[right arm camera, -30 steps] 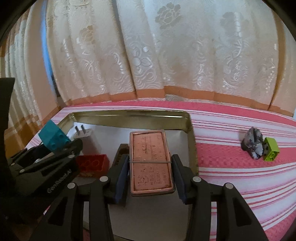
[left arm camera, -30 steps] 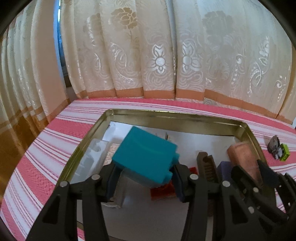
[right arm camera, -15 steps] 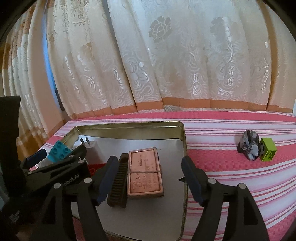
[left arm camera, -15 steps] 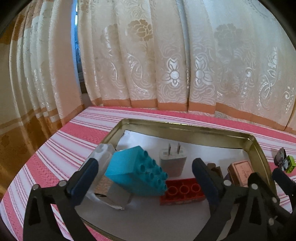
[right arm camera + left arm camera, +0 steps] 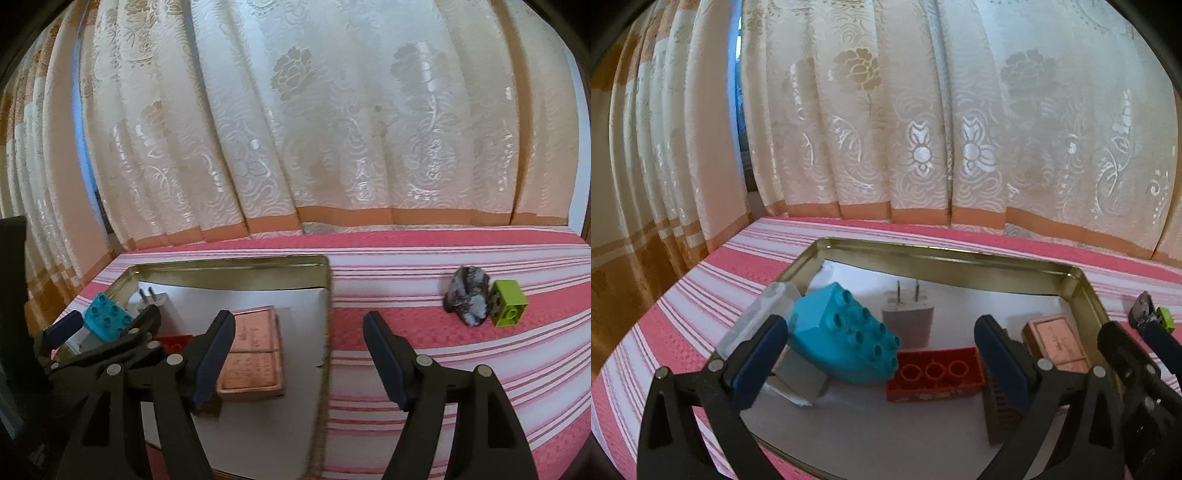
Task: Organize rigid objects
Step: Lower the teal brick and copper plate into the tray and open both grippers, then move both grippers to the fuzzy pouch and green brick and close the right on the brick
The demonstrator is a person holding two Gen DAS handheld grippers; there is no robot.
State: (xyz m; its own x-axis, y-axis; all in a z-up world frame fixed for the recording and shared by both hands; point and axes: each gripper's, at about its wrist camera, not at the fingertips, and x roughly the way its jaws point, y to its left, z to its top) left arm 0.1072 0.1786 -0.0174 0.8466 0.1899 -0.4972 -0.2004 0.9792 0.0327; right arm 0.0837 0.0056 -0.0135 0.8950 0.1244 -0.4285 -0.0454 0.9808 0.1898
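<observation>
The shallow gold metal tray on the pink striped cloth holds a tilted turquoise studded plastic brick, a red plastic brick, a white two-pin charger plug and a flat copper-coloured tin. The left gripper has just opened wide, the turquoise brick lying free between its fingers. The right gripper has also just opened, empty, beside the tin. Only the right wrist view clearly shows a grey stone touching a lime-green plastic block, outside the tray.
</observation>
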